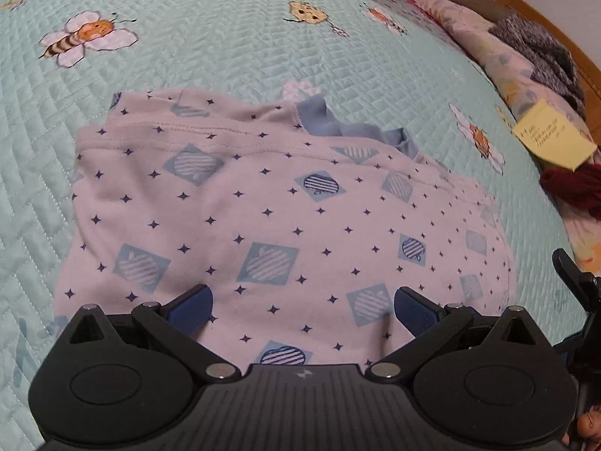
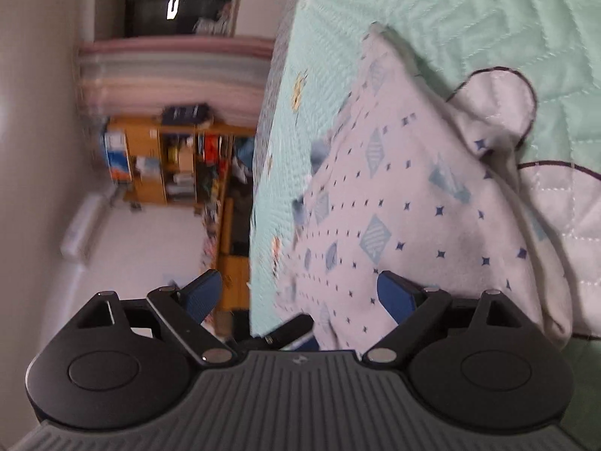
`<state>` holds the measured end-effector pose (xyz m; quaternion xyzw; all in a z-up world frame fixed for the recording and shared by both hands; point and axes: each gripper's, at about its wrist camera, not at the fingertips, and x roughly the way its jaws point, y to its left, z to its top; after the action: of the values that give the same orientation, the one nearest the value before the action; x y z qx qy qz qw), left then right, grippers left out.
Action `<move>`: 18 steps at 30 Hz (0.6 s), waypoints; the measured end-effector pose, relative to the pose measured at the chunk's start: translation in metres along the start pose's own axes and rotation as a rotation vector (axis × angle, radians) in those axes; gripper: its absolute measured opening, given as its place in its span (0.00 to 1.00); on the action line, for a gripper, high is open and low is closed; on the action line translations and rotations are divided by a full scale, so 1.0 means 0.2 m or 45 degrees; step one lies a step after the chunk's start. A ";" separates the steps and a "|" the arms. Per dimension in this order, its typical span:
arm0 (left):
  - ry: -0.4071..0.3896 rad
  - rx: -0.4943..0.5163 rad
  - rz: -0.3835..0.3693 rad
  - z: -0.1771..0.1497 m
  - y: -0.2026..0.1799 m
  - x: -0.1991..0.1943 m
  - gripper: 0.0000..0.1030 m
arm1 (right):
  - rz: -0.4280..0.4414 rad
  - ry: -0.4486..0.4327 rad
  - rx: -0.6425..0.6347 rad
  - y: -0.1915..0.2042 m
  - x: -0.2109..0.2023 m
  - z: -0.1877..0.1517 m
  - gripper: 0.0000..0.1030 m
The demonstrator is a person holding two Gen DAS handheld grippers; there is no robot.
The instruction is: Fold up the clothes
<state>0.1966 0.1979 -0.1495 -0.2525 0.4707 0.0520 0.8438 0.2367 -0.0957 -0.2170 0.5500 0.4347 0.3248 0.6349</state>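
A pale pink garment (image 1: pixel 263 203) printed with small navy stars and blue apple squares lies partly folded on the mint quilted bedspread (image 1: pixel 210 37). A blue ribbed collar (image 1: pixel 349 127) shows at its far edge. My left gripper (image 1: pixel 302 310) hovers over the garment's near part with its blue pads wide apart and nothing pinched. In the rolled right wrist view the same garment (image 2: pixel 394 203) lies on the bed, and my right gripper (image 2: pixel 300 295) stands open at its near edge, its pads not pressing the cloth. Part of the right gripper (image 1: pixel 574 282) shows at the left view's right edge.
Pillows and a grey knitted item (image 1: pixel 541 52) line the bed's right side, with a yellow note (image 1: pixel 552 135) and a dark red cloth (image 1: pixel 574 188). A wooden shelf unit (image 2: pixel 169 158) full of items stands beyond the bed edge (image 2: pixel 259 188). A fingertip (image 1: pixel 588 424) shows at the lower right.
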 end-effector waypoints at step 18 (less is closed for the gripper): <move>-0.031 -0.090 -0.021 0.01 0.01 -0.01 0.99 | -0.078 0.028 -0.217 0.09 0.03 -0.09 0.95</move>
<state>0.1952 0.2014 -0.1478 -0.2855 0.4562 0.0646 0.8404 0.2248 -0.0789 -0.2007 0.4767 0.4291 0.3470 0.6843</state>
